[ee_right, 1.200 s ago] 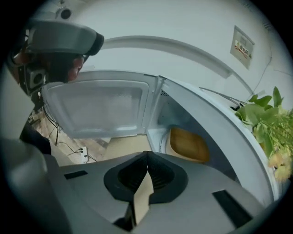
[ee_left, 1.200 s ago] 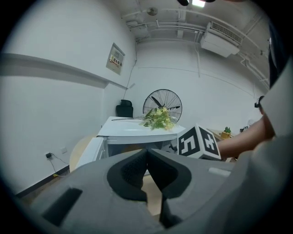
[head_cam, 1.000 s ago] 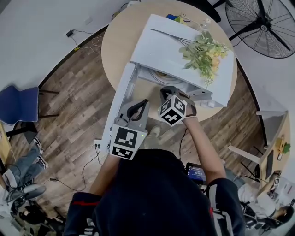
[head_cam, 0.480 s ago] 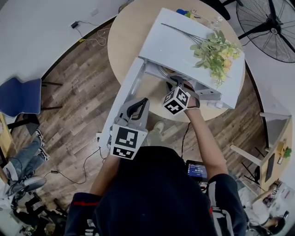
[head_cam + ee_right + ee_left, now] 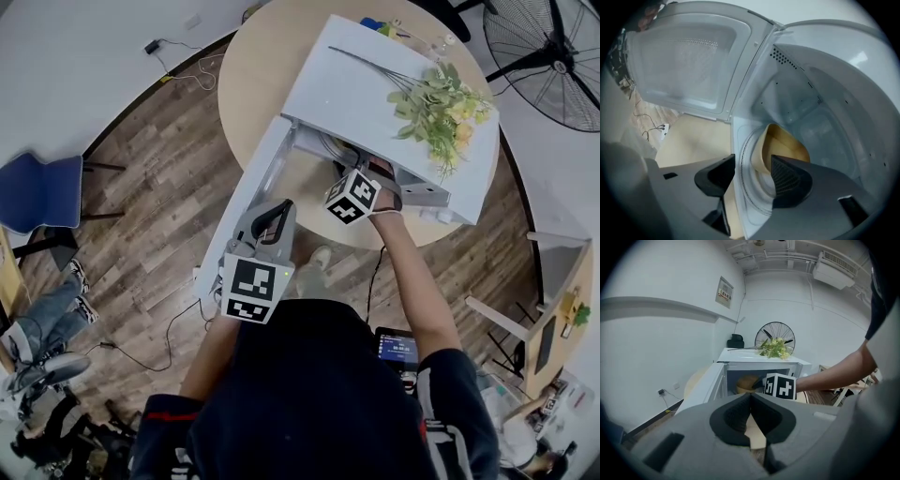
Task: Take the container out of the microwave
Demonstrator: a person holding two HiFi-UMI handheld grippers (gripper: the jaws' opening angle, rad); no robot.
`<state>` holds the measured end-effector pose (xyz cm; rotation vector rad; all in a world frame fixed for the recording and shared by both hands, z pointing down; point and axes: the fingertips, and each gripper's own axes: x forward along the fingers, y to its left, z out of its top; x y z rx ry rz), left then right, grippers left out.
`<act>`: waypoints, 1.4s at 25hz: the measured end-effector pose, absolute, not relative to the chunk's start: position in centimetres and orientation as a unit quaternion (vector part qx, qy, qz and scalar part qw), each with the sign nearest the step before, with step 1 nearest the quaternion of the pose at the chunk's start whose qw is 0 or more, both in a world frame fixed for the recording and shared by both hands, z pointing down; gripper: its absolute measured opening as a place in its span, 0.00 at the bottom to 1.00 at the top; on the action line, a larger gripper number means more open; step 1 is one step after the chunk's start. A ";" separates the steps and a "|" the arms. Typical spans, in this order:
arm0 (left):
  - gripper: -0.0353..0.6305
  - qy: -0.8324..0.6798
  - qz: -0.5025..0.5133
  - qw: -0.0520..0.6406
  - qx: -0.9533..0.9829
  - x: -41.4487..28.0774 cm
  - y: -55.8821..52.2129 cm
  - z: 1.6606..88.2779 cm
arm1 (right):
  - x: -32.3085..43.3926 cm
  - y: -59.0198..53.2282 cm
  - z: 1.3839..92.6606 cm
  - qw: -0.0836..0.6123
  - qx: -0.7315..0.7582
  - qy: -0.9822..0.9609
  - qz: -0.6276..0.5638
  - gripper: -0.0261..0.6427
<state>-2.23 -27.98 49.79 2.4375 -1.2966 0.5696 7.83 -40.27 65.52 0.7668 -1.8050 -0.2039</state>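
The right claw (image 5: 753, 162) is now reaching into the mouth of the microwave (image 5: 375, 94), whereas a second ago it was hovering outside, over the near edge of the round bench (image 5: 262, 75). Its jaws are spreading open, and nothing is being pinched. The near rim of the tan container (image 5: 785, 140) is showing between them, untouched. The container is sitting on the glass turntable (image 5: 750, 192) inside the cavity, as before. The door (image 5: 258, 178) is hanging wide open to the left. The left claw (image 5: 751, 397) is staying back beside the door, a little lower than before, its jaws pressed together on nothing. Flowers (image 5: 436, 98) are lying on top of the microwave.
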 end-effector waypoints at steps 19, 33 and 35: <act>0.07 -0.456 0.197 0.170 0.851 -3.0 -27.2 50.5 | 7.3 -41.0 66.3 0.584 0.310 -0.741 -0.117 0.17; 0.07 -0.438 0.189 0.156 0.865 -2.2 -27.4 49.5 | 7.4 -37.7 64.9 0.586 0.294 -0.752 -0.072 0.11; 0.07 -0.435 0.189 0.150 0.867 -2.0 -27.5 49.1 | 7.3 -37.1 64.3 0.579 0.294 -0.758 -0.060 0.10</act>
